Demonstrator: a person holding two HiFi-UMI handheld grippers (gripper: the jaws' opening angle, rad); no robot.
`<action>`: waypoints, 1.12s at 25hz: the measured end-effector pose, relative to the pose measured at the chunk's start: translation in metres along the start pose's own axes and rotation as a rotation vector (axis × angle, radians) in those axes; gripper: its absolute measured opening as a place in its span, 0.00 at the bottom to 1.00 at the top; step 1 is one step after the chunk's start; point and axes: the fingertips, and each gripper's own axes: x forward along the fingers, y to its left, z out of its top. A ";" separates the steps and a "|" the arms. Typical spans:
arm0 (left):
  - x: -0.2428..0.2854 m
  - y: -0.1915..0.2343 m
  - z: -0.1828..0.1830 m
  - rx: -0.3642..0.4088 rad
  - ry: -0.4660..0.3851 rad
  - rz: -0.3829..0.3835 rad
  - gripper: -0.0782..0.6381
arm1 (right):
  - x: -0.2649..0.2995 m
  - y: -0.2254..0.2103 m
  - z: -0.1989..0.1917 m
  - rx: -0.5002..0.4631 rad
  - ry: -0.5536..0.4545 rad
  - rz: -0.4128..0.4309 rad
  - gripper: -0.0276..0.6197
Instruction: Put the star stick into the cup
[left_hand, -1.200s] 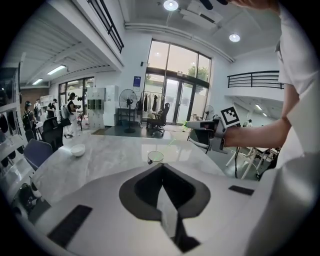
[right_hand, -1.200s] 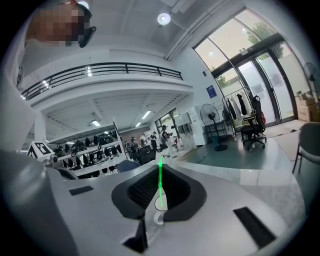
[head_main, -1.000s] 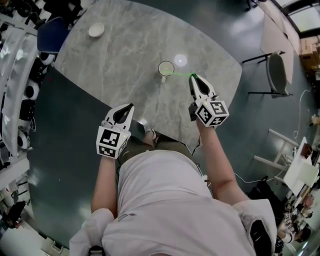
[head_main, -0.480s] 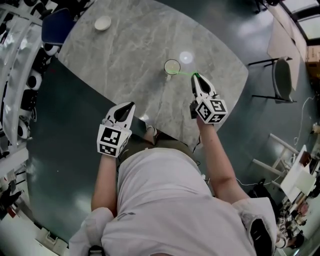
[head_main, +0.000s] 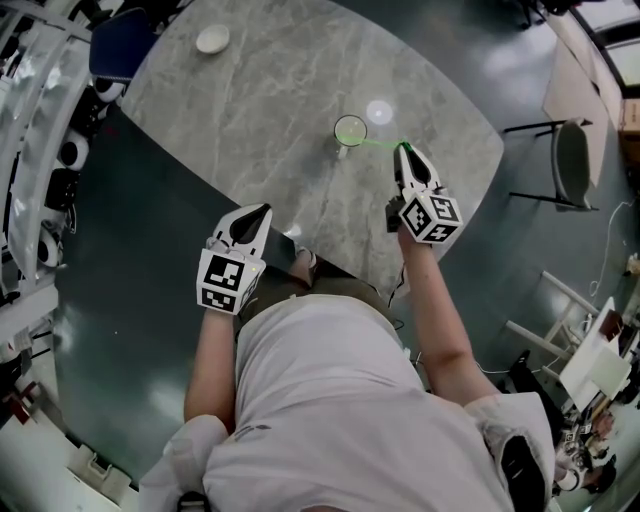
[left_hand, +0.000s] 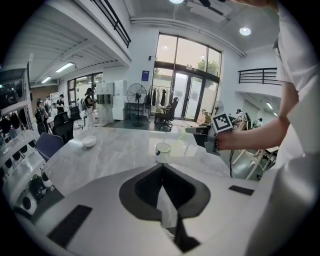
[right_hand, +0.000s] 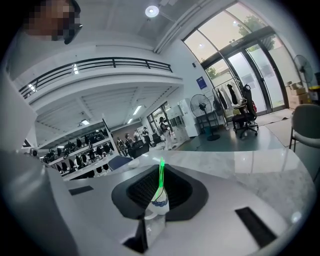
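fingers (head_main: 413, 170) of the right gripper (head_main: 404, 150) clamped on the green star stick (head_main: 381, 143), aimed left at the cup (head_main: 350, 130).
left gripper (head_main: 262, 210), fingers together, at the near edge of the table (head_main: 250, 100).

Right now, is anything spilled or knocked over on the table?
No, nothing stands out. The cup stands upright on the table, the bowl sits near the far edge, and the right gripper holds the star stick, aimed at the cup.

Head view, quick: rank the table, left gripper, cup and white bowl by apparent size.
1. table
2. left gripper
3. cup and white bowl: near alike, and the bowl lies farther off, so no ranking between them.
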 end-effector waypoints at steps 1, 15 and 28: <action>0.000 0.000 0.000 0.000 0.000 0.001 0.11 | 0.000 -0.001 0.000 0.009 -0.001 0.000 0.08; 0.002 -0.011 0.002 0.000 -0.008 -0.003 0.11 | 0.000 -0.007 -0.002 0.102 0.016 0.006 0.25; 0.027 -0.040 0.033 0.067 -0.070 -0.101 0.11 | -0.053 0.011 0.027 0.069 -0.042 0.049 0.21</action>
